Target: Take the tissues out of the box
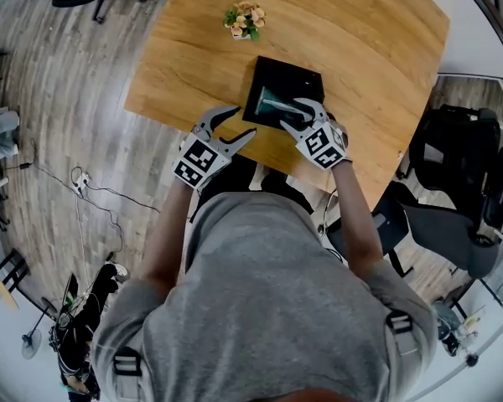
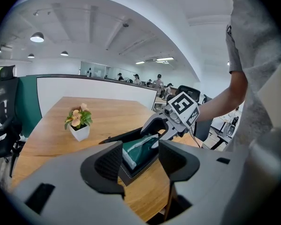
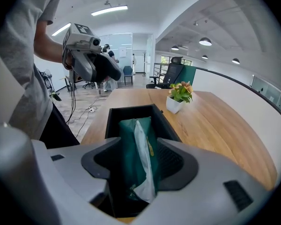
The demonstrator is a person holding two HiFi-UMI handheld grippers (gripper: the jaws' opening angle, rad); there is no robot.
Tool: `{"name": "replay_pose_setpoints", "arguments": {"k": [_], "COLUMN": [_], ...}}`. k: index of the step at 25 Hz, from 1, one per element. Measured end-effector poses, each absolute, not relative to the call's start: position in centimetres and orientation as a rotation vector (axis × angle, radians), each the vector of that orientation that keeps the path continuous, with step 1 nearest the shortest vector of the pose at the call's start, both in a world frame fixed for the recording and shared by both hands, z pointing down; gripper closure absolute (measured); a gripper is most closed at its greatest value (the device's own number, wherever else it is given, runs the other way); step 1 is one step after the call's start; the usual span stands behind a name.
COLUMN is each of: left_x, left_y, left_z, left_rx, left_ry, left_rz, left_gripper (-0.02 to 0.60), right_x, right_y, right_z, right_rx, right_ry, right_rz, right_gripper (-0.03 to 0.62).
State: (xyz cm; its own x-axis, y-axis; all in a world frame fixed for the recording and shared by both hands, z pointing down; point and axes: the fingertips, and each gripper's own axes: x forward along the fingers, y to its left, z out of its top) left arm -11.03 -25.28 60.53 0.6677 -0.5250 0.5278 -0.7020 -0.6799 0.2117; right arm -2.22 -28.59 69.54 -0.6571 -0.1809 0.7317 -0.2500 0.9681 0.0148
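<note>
Here the black box (image 1: 306,75) lies on the surface (image 1: 360,48) near the edge closest to the person. The green pack (image 3: 136,158) of tissues stands inside it, with its top above the rim. The right claw (image 1: 295,113) reaches down into the box and is clamped on the pack, one pad against each long side; a white tissue hangs from the slit between them. This side grip probably suits a straight lift. The left claw (image 1: 239,122) has its jaws apart and holds nothing. It hangs just beside the box's near left corner, probably so that it can steady the box if the box rises with the pack. The box walls stand close to the pack, so sideways travel is limited. Above the box the room is open. The plant (image 1: 245,19) stands well apart on the far side.
</note>
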Motion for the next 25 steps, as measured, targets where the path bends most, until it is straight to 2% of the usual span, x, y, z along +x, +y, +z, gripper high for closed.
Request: {"name": "replay_pose_setpoints", "arguments": {"k": [6, 12, 19, 25], "left_x": [-11.1, -11.1, -11.6, -12.0], "left_y": [-26.0, -26.3, -26.1, -25.9], "left_z": [60.9, 61.4, 62.2, 62.1], "left_rx": [2.490, 2.492, 2.470, 2.466], "left_ry": [-0.939, -0.928, -0.954, -0.982], "left_rz": [0.603, 0.602, 0.632, 0.609], "left_gripper": [0.334, 0.334, 0.334, 0.334], "right_x": [-2.3, -2.4, -2.1, -2.2], "right_y": [-29.0, -28.7, -28.9, -29.0], "right_z": [70.2, 71.1, 71.7, 71.9], "right_rx": [0.293, 0.253, 0.235, 0.222], "right_ry": [-2.261, -2.188, -2.110, -2.094], "right_rz": [0.079, 0.006, -0.063, -0.085], "right_gripper": [0.408, 0.442, 0.541, 0.582]}}
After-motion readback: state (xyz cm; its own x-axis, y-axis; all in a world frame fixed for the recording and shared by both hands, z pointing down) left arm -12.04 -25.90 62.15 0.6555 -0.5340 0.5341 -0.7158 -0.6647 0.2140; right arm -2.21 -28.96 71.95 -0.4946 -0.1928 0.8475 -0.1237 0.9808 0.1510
